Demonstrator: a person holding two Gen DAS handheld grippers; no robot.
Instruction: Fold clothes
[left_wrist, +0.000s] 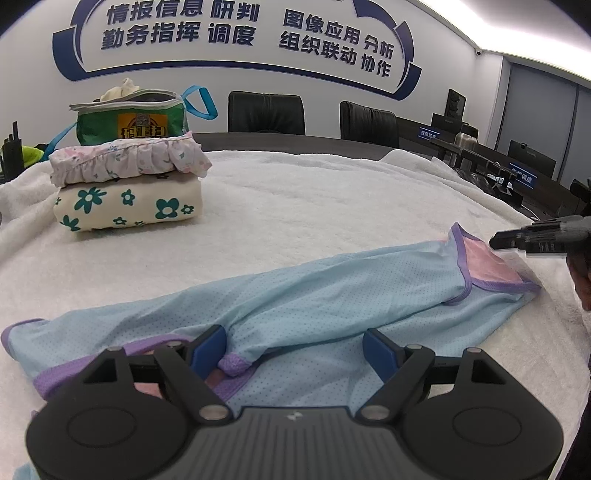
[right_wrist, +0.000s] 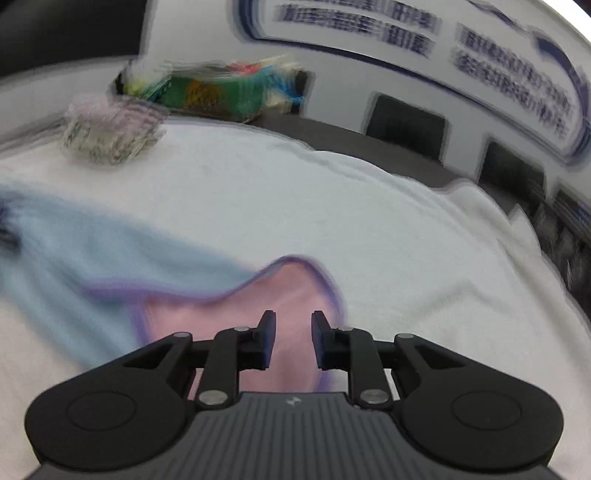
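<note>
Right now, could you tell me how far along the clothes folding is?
Done: two folded pieces sit stacked at the back of the white towel, a pink ruffled garment on a flower-print garment. In hand: the light blue garment lies spread out, unfolded; the left hand-held gripper is open over its near edge, the right hand-held gripper open over its pink-lined end. Left: folding and stacking it.

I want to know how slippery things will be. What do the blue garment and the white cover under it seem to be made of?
The blue garment looks like thin, light knit mesh: tiny regular dots cover it, and it drapes in soft folds, with purple ribbed trim. The white cover looks like plush terry or fleece, with a nubbly matte pile, so probably grippy.
</note>
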